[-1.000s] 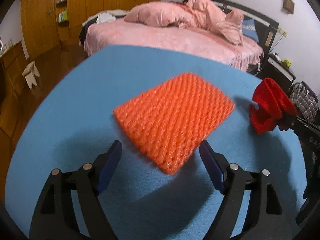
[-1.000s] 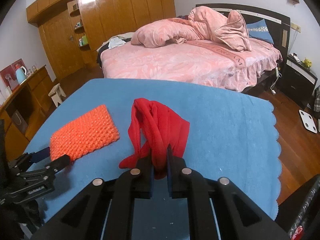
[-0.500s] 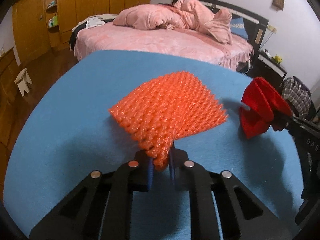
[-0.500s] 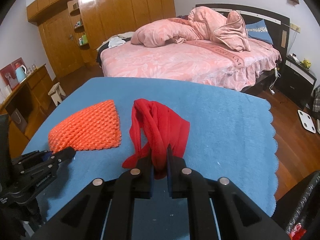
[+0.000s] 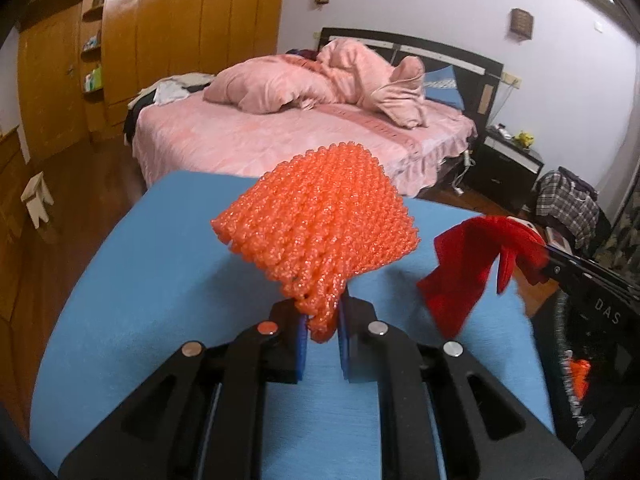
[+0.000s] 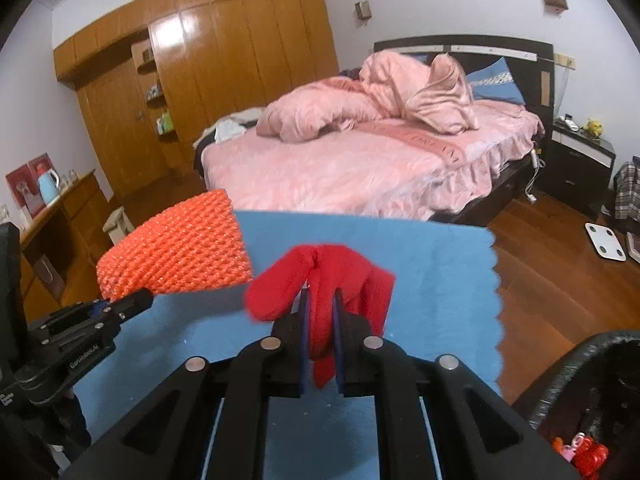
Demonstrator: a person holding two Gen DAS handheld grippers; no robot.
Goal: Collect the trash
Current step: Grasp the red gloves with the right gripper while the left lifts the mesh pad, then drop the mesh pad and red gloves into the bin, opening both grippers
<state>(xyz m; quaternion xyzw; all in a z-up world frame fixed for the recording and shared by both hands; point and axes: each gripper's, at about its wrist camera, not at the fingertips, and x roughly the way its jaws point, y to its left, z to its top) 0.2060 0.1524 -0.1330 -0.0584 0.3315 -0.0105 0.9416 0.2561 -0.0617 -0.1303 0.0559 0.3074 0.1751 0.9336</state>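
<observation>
While a pink bed [image 5: 288,140] and a wooden wardrobe [image 6: 224,80] filled the far side of the room, the near ground was taken up by a table covered with a blue cloth [image 5: 160,280]. Nothing was seen lying on the cloth between the two tools. A black bin [image 6: 580,392] was seen at the table's right edge, with red and pink scraps inside. A dark nightstand [image 5: 504,160] stood beside the bed, and a white scale [image 6: 606,242] lay on the floor.

An orange foam net [image 5: 320,232] was held clear of the cloth, pinched by one corner in the left gripper [image 5: 322,334], whose fingers were closed narrowly on it. A red rag [image 6: 320,284] was clamped likewise in the right gripper [image 6: 320,328], its folds drooping over both fingers. The two pieces were held near each other, not touching.
</observation>
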